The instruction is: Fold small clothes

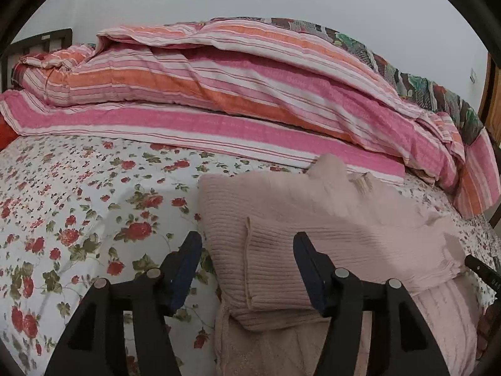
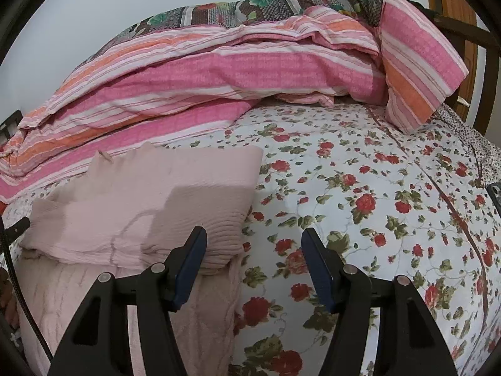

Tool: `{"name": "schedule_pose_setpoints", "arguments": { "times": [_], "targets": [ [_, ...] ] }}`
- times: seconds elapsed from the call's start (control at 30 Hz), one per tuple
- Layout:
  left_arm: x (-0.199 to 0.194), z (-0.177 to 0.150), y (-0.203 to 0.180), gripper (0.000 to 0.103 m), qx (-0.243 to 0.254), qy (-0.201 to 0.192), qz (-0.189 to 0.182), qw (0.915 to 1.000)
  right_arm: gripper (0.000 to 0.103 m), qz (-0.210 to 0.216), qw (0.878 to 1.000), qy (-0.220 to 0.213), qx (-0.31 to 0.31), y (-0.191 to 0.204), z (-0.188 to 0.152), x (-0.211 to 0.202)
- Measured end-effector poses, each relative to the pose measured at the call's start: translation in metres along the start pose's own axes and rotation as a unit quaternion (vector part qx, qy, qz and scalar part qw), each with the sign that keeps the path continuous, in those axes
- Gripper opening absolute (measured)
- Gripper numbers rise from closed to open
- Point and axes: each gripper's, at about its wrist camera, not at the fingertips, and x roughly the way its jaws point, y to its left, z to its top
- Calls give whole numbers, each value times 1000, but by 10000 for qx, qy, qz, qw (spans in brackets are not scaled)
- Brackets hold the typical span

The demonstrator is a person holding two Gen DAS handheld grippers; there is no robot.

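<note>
While the striped quilt (image 1: 238,94) heaps behind, I see the pink sweater (image 1: 313,219) folded on the floral sheet (image 1: 78,203). My left gripper (image 1: 247,247) and right gripper (image 2: 253,244) both gape, grasping nothing. Only the right view shows a dark phone-like thing (image 2: 496,195) at the sheet's edge.

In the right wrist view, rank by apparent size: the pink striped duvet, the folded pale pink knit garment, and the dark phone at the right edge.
1. Pink striped duvet, largest, though farthest.
2. Folded pale pink knit garment, clearly smaller despite being nearer.
3. Dark phone, smallest; cut off by the frame edge, so its full extent is unsure.
</note>
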Motion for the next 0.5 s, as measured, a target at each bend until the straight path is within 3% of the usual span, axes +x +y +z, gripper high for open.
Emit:
{"name": "schedule_pose_setpoints", "arguments": {
  "times": [0.2,0.5],
  "targets": [
    [14,-3,0,59,14,310,157,9994,62,-45,10000,-16,47,0,-1,2],
    [17,-5,-1,59,30,411,202,9989,61,-118,9998,125,-71,5,-3,11]
  ]
}}
